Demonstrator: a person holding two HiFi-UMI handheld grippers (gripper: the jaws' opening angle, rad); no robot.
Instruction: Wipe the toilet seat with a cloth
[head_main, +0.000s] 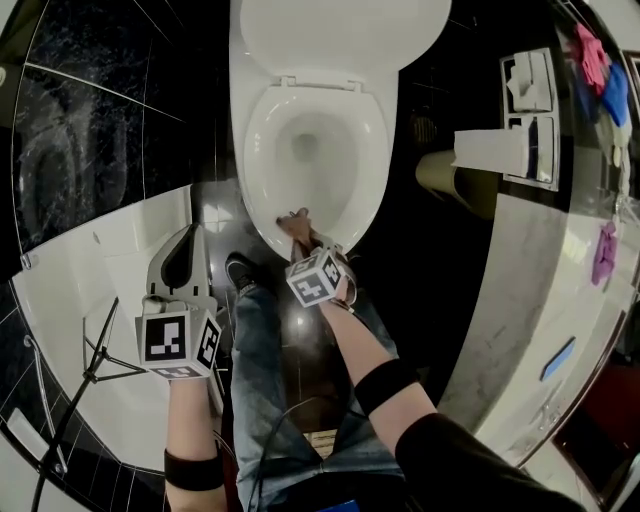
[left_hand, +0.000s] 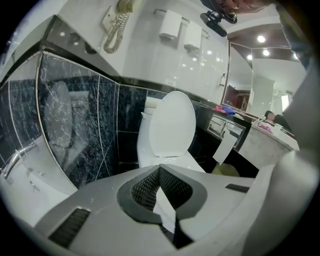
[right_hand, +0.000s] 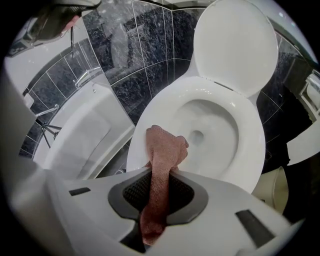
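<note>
The white toilet has its lid (head_main: 340, 30) raised and its seat (head_main: 262, 150) down. My right gripper (head_main: 300, 232) is at the seat's front rim, shut on a pinkish cloth (head_main: 296, 222). In the right gripper view the cloth (right_hand: 165, 150) runs out between the jaws of the right gripper (right_hand: 161, 172) and its free end lies on the front left of the seat (right_hand: 240, 150). My left gripper (head_main: 188, 232) hangs to the left of the toilet over the bathtub edge. Its tips meet with nothing in them, and it faces the toilet lid (left_hand: 167, 125) in the left gripper view (left_hand: 160, 169).
A white bathtub (head_main: 90, 260) fills the left side, with a thin black stand (head_main: 95, 360) beside it. Right of the toilet are a paper roll (head_main: 490, 150), a bin (head_main: 445, 175) and a counter (head_main: 560, 280) with coloured cloths (head_main: 595, 55). My leg and shoe (head_main: 240, 270) stand before the bowl.
</note>
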